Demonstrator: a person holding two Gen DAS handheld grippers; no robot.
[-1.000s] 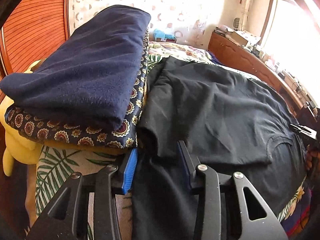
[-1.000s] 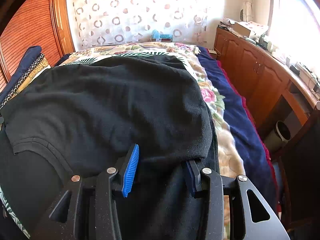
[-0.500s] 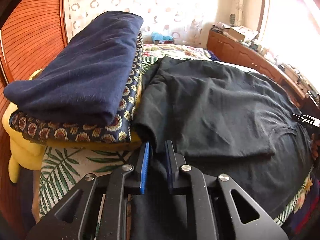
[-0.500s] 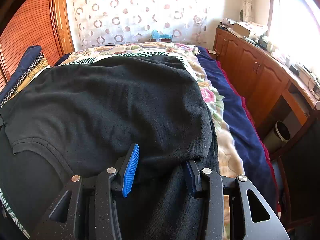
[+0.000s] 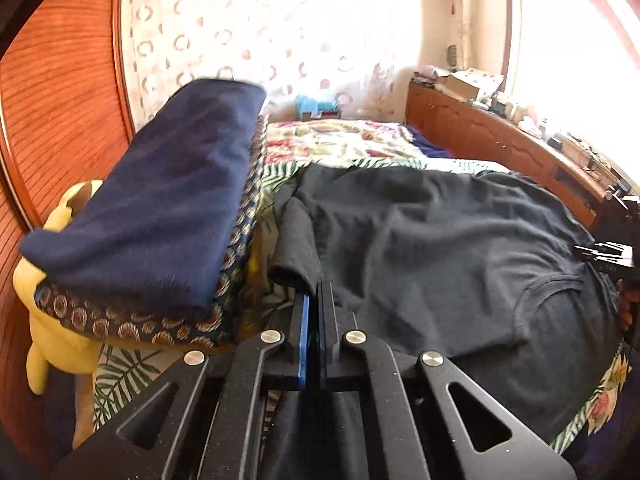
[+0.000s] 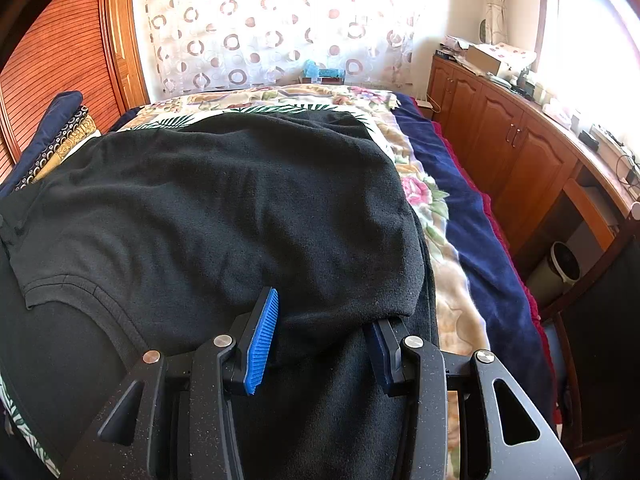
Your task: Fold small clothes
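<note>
A black T-shirt (image 5: 440, 248) lies spread on the bed, its bottom part folded up over the collar. My left gripper (image 5: 314, 300) is shut on the shirt's left edge by the sleeve (image 5: 294, 248) and holds it raised. In the right wrist view the same shirt (image 6: 224, 208) fills the bed. My right gripper (image 6: 324, 320) is open, its blue pads (image 6: 262, 340) on either side of the shirt's right folded edge; the right pad is partly hidden under the cloth. The collar (image 6: 76, 292) shows at the left.
A stack of folded navy and patterned blankets (image 5: 160, 208) on a yellow plush toy (image 5: 52, 344) lies close left of the shirt. A floral bedspread (image 6: 424, 196) covers the bed. Wooden cabinets (image 6: 516, 152) run along the right, with a white bin (image 6: 560, 268) below.
My left gripper has closed on the shirt's left edge and lifted it, with the view rising. My right gripper has stayed open and still.
</note>
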